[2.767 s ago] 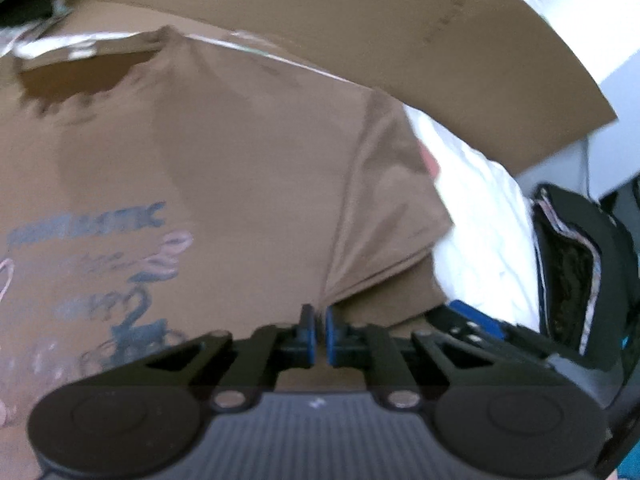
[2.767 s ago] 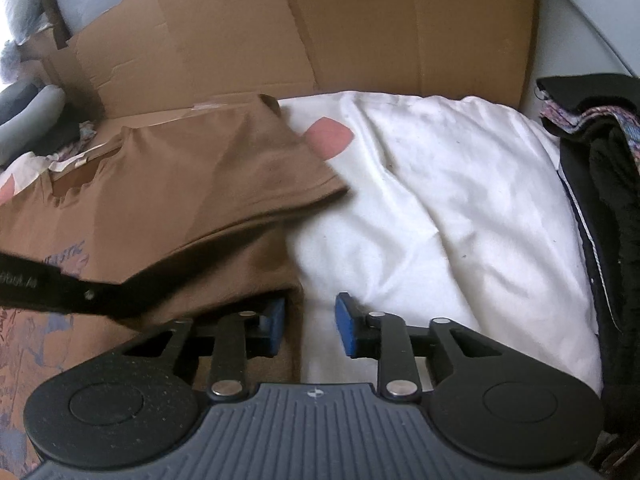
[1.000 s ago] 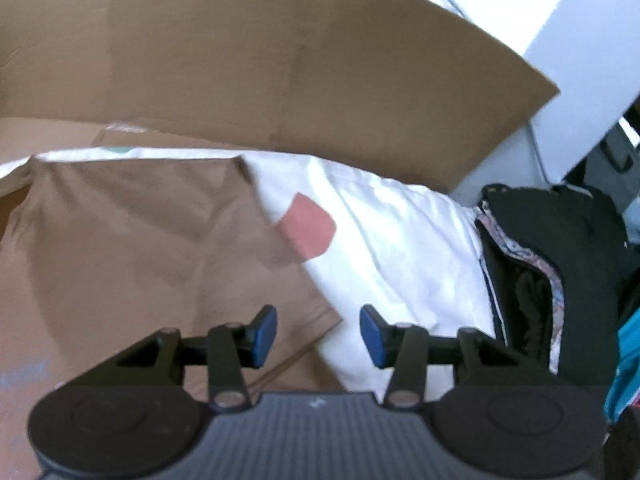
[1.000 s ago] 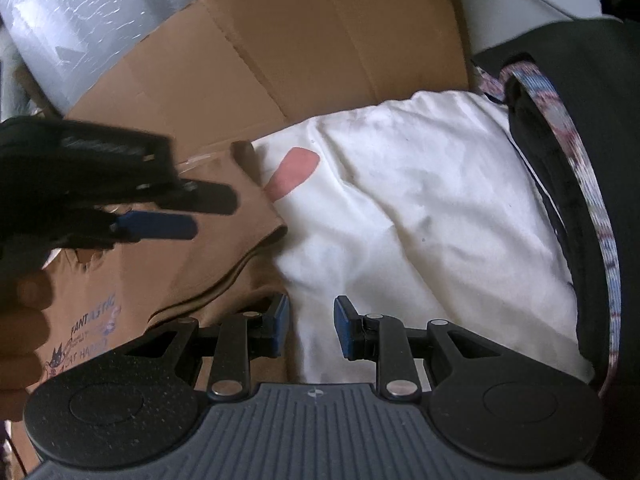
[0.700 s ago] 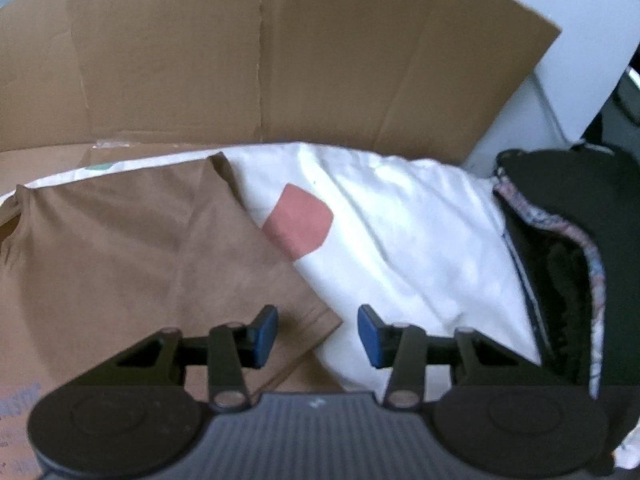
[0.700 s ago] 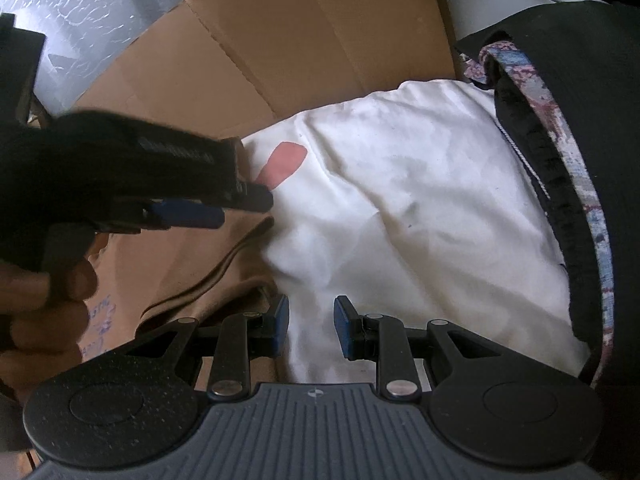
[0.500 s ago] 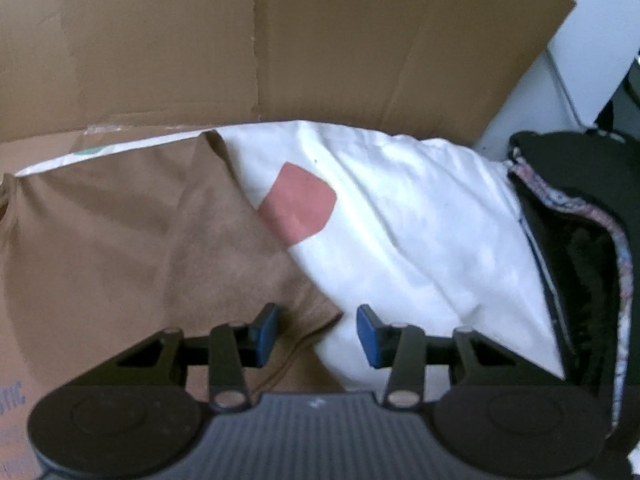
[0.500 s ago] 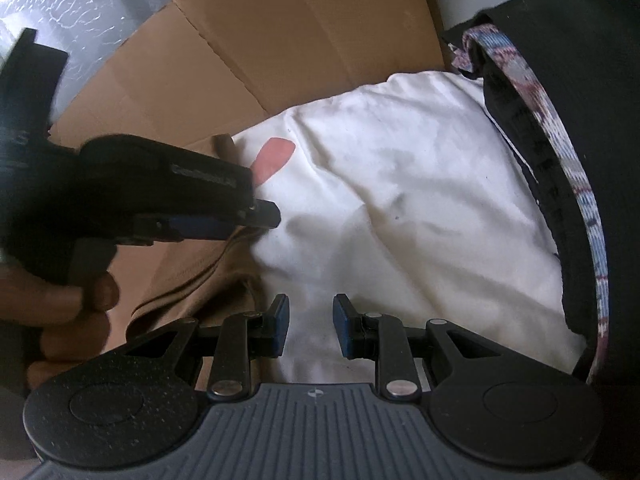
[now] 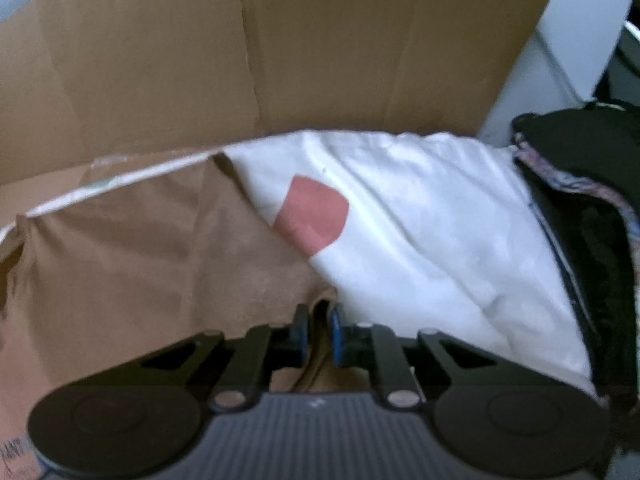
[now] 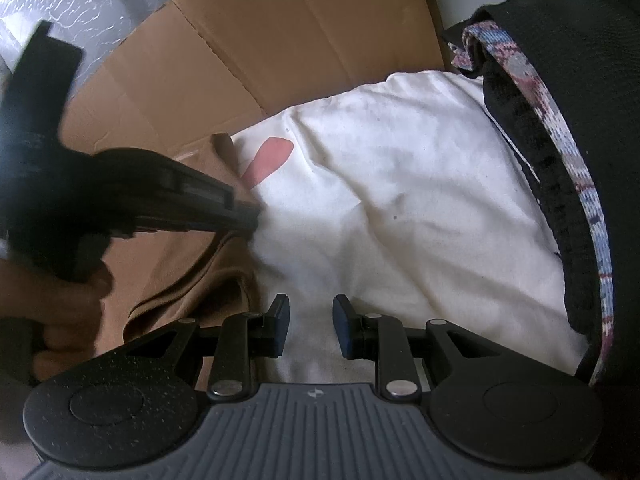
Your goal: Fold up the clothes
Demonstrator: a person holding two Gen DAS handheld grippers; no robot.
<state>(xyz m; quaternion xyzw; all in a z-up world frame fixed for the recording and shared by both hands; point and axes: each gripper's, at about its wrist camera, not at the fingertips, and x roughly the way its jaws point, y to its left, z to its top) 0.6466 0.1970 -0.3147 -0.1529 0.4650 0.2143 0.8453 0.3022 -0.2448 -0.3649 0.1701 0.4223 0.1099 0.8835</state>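
A brown T-shirt [image 9: 140, 264] lies flat on the left, its right sleeve next to a white cloth. My left gripper [image 9: 318, 330] is shut on the hem of that sleeve, which is bunched between its blue pads. In the right wrist view the same shirt [image 10: 180, 272] shows at the left, with the left gripper [image 10: 250, 218] reaching in over the sleeve edge. My right gripper [image 10: 310, 326] is open and empty, hovering over the white cloth just right of the shirt's side edge.
A white cloth [image 9: 432, 240] with a pink patch [image 9: 314, 216] covers the surface at right. A cardboard wall [image 9: 248, 52] stands behind. A pile of dark clothes [image 10: 580, 128] with a patterned band lies at the far right.
My left gripper has moved down onto the brown sleeve and closed on its hem. The right gripper has stayed open and shifted only slightly.
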